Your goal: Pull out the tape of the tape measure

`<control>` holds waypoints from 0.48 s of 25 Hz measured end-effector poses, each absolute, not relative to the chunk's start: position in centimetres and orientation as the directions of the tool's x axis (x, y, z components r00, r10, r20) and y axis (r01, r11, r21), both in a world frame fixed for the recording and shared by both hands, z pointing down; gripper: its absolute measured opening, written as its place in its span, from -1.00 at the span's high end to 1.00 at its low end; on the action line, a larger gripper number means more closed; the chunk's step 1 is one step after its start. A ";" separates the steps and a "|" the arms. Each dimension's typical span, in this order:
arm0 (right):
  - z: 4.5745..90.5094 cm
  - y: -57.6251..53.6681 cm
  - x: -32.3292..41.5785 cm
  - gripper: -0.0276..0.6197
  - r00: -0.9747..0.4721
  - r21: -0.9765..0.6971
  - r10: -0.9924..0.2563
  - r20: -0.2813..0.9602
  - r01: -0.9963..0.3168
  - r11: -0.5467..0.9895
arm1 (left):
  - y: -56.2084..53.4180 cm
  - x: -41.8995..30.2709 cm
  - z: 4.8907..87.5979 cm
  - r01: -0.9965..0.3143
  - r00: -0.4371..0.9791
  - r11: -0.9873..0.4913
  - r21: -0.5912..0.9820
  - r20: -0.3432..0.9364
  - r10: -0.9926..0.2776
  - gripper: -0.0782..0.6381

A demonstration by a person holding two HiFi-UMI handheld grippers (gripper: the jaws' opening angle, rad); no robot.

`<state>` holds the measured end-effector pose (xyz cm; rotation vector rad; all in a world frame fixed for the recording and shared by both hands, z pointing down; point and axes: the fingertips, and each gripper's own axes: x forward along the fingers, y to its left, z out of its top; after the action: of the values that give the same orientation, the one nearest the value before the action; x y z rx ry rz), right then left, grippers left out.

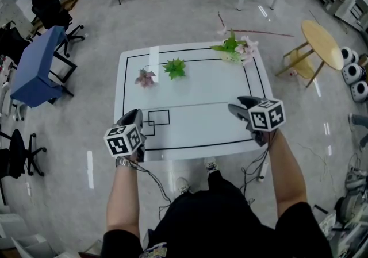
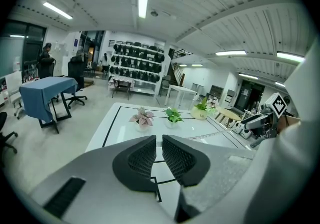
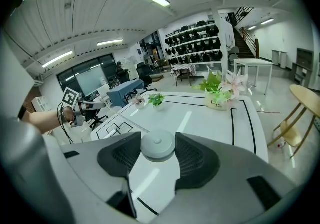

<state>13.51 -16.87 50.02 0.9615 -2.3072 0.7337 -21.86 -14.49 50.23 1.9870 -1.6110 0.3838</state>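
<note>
A round grey tape measure case (image 3: 158, 144) sits between the jaws of my right gripper (image 3: 158, 136), which grips it from both sides. In the head view that gripper (image 1: 236, 105) hovers over the white table's (image 1: 195, 87) right front part. A thin length of tape (image 3: 129, 122) runs out of the case to the left, towards my left gripper (image 1: 138, 115) at the table's front left. From the left gripper view the tape (image 2: 220, 133) stretches off to the right. The left gripper's (image 2: 159, 140) jaws stand almost together, pinching the tape's end.
Three small potted plants stand along the table's far side: a pink-leaved one (image 1: 145, 77), a green one (image 1: 175, 68) and a flowering one (image 1: 236, 49). A round wooden table (image 1: 322, 44) is at the right, a blue table (image 1: 37, 67) and office chairs at the left.
</note>
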 end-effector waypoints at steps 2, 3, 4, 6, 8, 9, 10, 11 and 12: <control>50.5 -17.1 13.6 0.26 -0.601 -0.272 -0.465 0.650 -0.756 0.596 | -14.8 -21.9 50.7 -0.964 0.240 -0.130 0.234 0.544 -0.804 0.67; 50.7 -17.2 13.7 0.26 -0.598 -0.271 -0.465 0.652 -0.757 0.594 | -14.9 -21.9 50.9 -0.964 0.240 -0.129 0.234 0.547 -0.802 0.67; 50.9 -17.3 13.7 0.26 -0.596 -0.270 -0.465 0.655 -0.759 0.592 | -15.0 -21.9 51.1 -0.964 0.240 -0.129 0.233 0.549 -0.800 0.67; 51.4 -17.3 13.7 0.26 -0.591 -0.270 -0.461 0.662 -0.762 0.589 | -15.2 -21.9 51.4 -0.963 0.242 -0.129 0.235 0.554 -0.796 0.67; 51.7 -17.4 13.9 0.26 -0.586 -0.271 -0.458 0.669 -0.766 0.583 | -15.3 -21.8 51.7 -0.962 0.246 -0.131 0.239 0.559 -0.791 0.67; 51.9 -17.5 14.0 0.26 -0.584 -0.273 -0.457 0.671 -0.768 0.580 | -15.4 -21.8 51.9 -0.962 0.248 -0.133 0.239 0.563 -0.788 0.67; 52.2 -17.6 14.1 0.26 -0.583 -0.276 -0.455 0.673 -0.769 0.577 | -15.6 -21.7 52.2 -0.962 0.250 -0.135 0.238 0.568 -0.784 0.67; 52.5 -17.8 14.1 0.26 -0.582 -0.278 -0.453 0.675 -0.770 0.575 | -15.8 -21.6 52.5 -0.962 0.251 -0.136 0.237 0.572 -0.781 0.67; 52.9 -18.0 14.1 0.26 -0.581 -0.278 -0.453 0.676 -0.771 0.573 | -16.0 -21.6 52.9 -0.962 0.251 -0.136 0.236 0.576 -0.778 0.67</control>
<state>14.11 -17.99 52.85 0.9744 -2.2593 0.7658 -21.57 -15.99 52.85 1.9662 -1.5767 0.4264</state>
